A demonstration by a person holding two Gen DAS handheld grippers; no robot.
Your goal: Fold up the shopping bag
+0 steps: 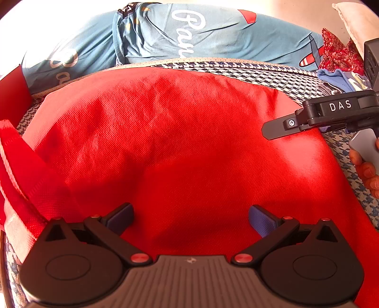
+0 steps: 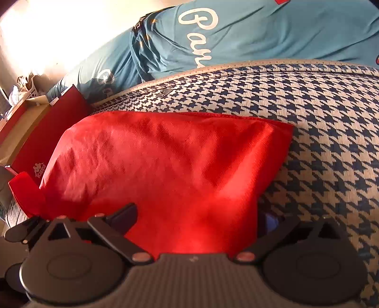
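The red shopping bag [image 1: 180, 132] lies flat on a blue-and-white houndstooth cloth [image 2: 327, 132]. Its handle strap [image 1: 14, 154] trails at the left edge of the left wrist view. My left gripper [image 1: 190, 219] stands open over the near part of the bag, with only flat fabric showing between its blue pads. My right gripper [image 2: 196, 220] is open wide at the bag's [image 2: 165, 161] near right corner. The fabric runs between its fingers and hides part of the right one. In the left wrist view one right-gripper finger [image 1: 279, 129] rests at the bag's right edge, below a hand [image 1: 364, 170].
A teal cloth with white lettering [image 1: 189, 35] lies beyond the houndstooth cloth. A red box with a white logo [image 2: 45, 142] stands at the left. Red patterned fabric [image 1: 336, 52] and a white pillow [image 1: 350, 19] sit at the far right.
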